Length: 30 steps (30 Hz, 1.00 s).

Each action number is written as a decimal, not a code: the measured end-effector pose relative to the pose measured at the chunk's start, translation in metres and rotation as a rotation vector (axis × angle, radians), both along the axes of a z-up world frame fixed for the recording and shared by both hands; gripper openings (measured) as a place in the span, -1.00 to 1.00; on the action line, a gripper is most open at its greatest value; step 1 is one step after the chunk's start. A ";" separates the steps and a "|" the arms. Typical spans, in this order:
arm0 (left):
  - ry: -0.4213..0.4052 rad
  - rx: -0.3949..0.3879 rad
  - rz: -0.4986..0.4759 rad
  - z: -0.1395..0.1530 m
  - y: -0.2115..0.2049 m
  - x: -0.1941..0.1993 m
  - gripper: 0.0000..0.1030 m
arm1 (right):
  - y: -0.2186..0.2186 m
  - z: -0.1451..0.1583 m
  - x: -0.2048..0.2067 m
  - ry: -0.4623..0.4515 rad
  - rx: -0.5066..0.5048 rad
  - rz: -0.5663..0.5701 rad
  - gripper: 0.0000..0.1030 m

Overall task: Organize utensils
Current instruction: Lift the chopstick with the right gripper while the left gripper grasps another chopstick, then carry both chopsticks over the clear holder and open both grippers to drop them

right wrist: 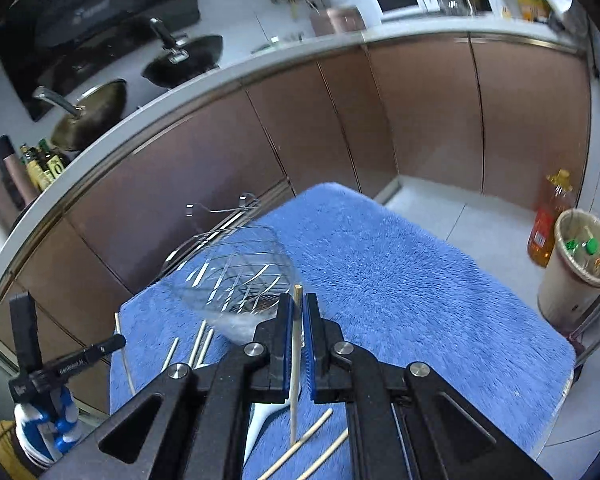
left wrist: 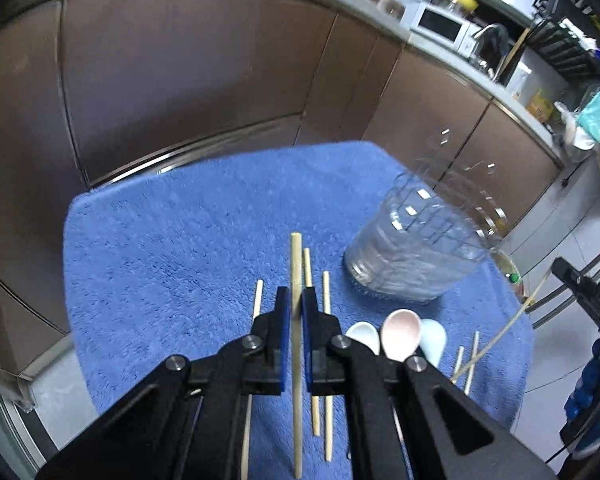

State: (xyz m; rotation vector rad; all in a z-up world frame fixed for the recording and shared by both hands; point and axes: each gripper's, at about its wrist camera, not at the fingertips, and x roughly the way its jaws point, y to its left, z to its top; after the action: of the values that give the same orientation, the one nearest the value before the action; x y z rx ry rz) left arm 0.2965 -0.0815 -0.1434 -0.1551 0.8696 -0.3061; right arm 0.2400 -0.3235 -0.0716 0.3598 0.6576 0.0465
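Meanwhile, the left gripper (left wrist: 296, 300) pinches a wooden chopstick (left wrist: 296, 356) between its blue pads, raised above the blue towel (left wrist: 172, 240), where three more chopsticks (left wrist: 327, 336) lie just beside it and three spoons, white (left wrist: 365, 336), pink (left wrist: 401, 334) and pale blue (left wrist: 434, 338), rest near the clear wire-framed utensil holder (left wrist: 416, 248). Likewise, the right gripper (right wrist: 299, 308) clamps its own chopstick (right wrist: 296, 364) upright, close beside the holder (right wrist: 236, 280), with two loose chopsticks (right wrist: 300, 444) lying slantwise on the towel (right wrist: 400, 280) beneath it.
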 end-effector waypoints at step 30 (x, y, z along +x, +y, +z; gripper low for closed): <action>-0.228 -0.158 -0.028 0.121 0.005 -0.095 -0.90 | 0.054 0.102 -0.109 -0.337 -0.096 0.063 -0.89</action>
State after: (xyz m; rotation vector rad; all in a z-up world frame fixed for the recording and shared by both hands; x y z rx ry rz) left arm 0.2013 -0.0765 -0.0223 -0.2498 0.6225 -0.4104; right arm 0.1311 -0.2694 0.0305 0.2310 0.3360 0.1319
